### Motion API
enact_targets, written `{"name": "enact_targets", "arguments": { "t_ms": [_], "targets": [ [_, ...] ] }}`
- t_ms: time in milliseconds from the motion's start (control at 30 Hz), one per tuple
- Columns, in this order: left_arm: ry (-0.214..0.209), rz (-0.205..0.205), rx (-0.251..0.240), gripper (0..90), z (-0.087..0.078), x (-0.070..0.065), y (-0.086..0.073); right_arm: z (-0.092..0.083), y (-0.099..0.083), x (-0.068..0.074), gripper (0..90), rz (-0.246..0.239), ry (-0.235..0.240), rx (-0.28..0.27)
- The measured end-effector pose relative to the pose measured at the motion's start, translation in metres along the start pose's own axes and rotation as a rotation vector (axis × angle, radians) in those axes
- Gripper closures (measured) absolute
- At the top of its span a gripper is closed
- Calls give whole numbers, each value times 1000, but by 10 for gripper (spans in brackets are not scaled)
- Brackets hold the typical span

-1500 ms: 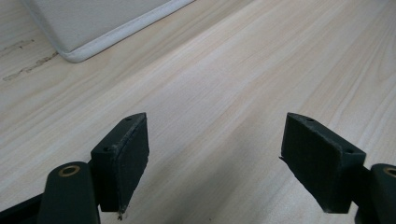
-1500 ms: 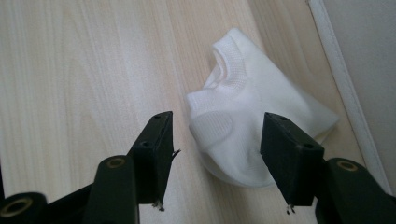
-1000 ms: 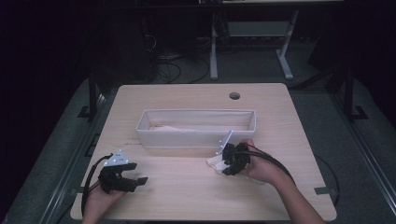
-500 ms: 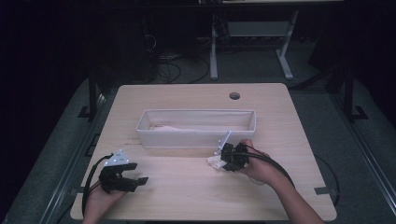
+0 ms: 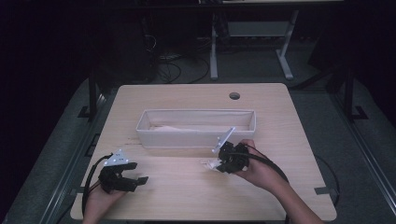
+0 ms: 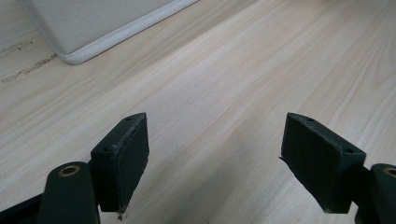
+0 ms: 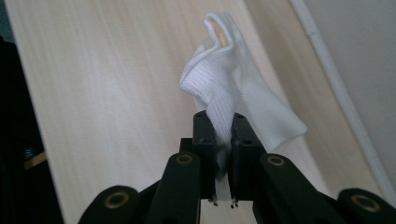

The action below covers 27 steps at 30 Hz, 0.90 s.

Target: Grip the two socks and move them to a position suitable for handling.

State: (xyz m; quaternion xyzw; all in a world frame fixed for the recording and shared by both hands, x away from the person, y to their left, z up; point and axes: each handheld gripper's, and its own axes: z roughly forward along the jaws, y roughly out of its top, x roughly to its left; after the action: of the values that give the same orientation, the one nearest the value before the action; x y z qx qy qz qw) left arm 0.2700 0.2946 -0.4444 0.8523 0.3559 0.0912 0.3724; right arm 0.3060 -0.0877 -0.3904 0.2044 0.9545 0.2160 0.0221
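**White cloth pinched in front of the bin**

The left gripper [image 5: 133, 179] sits near the table's [image 5: 187, 196] front-left edge, jaws wide, empty, bare smooth wood ahead. The right gripper [image 5: 218, 163] has just been closing and clamps a ribbed white cloth [image 7: 233, 88], crumpled, just before the long white fabric bin [image 5: 196, 135]

Overhead light is falling on the surface [image 5: 187, 196] alone; the surrounding room is lying in near darkness, details lost. High view is showing soft grain. Both gripper views are reading bright and even, with near claw parts slightly blurred, shadows soft beneath.
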Motion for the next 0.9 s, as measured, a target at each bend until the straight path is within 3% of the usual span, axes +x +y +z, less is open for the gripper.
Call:
{"name": "enact_targets", "arguments": {
  "t_ms": [167,300,467,767,900],
  "targets": [
    [-1,7,1,230,0,0,0,9,1,16,827,20,5,5],
    [-2,3,1,230,0,0,0,28,-4,27,822,22,63,20],
    [-2,9,3,230,0,0,0,45,-7,34,805,29,90,36],
    [-5,13,7,230,1,0,0,51,-8,44,565,28,125,28],
    [-4,12,5,230,1,0,0,46,-7,49,542,-10,112,10]
  ]
}}
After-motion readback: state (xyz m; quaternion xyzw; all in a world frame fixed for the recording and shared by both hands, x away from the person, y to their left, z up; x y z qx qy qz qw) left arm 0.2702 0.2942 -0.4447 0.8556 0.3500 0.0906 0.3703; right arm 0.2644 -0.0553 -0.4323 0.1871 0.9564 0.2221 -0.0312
